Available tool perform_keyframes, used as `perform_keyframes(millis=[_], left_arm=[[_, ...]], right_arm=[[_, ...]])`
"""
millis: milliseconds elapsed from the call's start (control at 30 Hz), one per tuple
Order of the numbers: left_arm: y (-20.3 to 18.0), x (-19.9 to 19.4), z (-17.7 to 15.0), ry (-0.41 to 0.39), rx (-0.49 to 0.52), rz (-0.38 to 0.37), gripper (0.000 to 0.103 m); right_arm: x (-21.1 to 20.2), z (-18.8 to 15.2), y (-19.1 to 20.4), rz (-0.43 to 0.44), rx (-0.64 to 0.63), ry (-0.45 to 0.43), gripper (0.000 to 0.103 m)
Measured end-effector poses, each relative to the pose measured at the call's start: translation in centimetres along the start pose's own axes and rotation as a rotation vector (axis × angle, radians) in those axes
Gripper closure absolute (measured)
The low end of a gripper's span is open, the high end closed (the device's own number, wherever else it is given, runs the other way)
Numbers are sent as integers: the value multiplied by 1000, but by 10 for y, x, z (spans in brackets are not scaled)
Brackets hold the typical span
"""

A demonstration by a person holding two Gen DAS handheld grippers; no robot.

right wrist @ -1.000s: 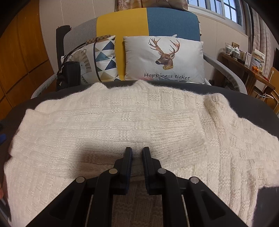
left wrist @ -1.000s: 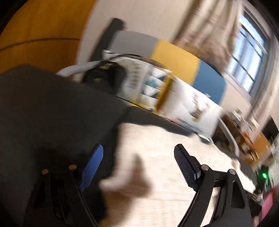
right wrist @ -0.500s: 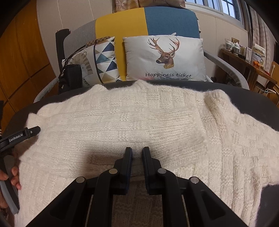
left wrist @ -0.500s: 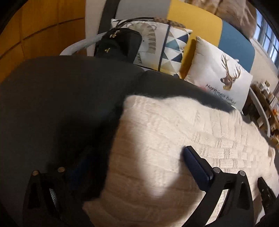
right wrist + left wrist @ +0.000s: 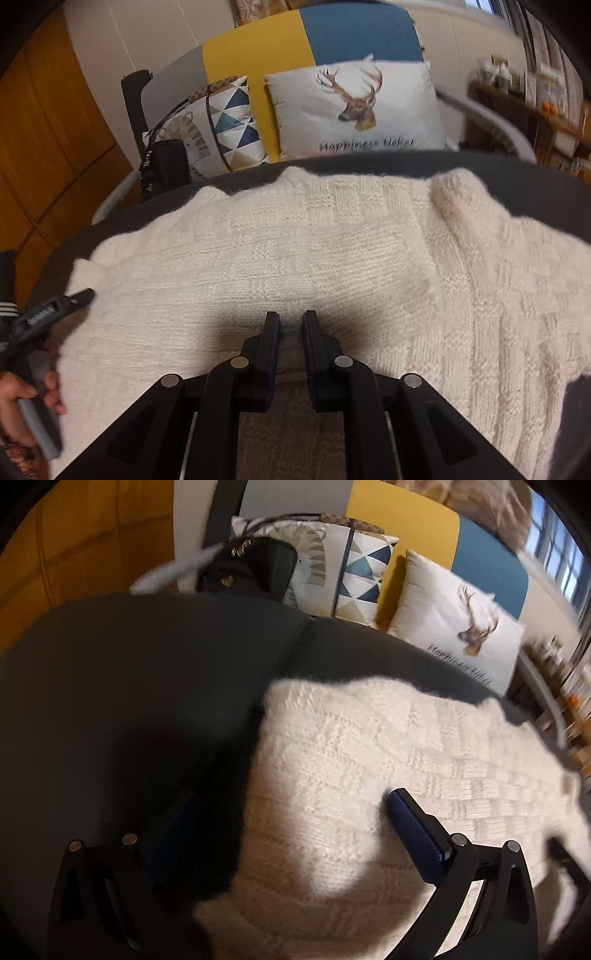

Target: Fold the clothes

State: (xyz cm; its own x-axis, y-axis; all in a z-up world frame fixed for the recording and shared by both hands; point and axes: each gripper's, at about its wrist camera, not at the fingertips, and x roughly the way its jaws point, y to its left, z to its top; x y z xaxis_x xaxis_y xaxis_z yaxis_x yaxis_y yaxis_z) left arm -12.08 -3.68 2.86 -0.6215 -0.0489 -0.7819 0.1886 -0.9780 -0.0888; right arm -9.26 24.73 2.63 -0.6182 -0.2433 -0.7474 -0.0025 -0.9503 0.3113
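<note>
A cream knitted sweater [image 5: 332,251] lies spread on a dark grey surface [image 5: 129,701]. My right gripper [image 5: 290,317] rests low on the sweater's middle, shut on a small fold of the knit pinched between its pads. My left gripper [image 5: 295,797] stands wide open over the sweater's [image 5: 369,757] left edge, one finger above the dark surface and the other above the knit, with nothing gripped. In the right wrist view the left gripper [image 5: 51,310] shows at the far left, held by a person's hand [image 5: 29,398].
Behind the surface stands a chair with a grey, yellow and blue back [image 5: 295,40], a deer-print pillow [image 5: 358,107], a triangle-pattern pillow [image 5: 229,129] and a black bag [image 5: 166,166]. Wooden panels [image 5: 48,129] are at the left, a cluttered side table [image 5: 535,103] at the right.
My left gripper swung down toward the sweater's left edge and its jaws spread wider; it came into the right wrist view. My right gripper kept its pinch in place.
</note>
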Motion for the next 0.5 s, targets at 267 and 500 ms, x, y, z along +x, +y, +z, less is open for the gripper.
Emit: perform_keyframes(millis=[267, 500], left_arm=[[-30, -7, -9, -55, 126, 46, 0], [-7, 18, 4, 26, 60, -3, 0]], right_arm=[[-11, 10, -7, -21, 18, -36, 91], [2, 4, -31, -53, 58, -50, 98]])
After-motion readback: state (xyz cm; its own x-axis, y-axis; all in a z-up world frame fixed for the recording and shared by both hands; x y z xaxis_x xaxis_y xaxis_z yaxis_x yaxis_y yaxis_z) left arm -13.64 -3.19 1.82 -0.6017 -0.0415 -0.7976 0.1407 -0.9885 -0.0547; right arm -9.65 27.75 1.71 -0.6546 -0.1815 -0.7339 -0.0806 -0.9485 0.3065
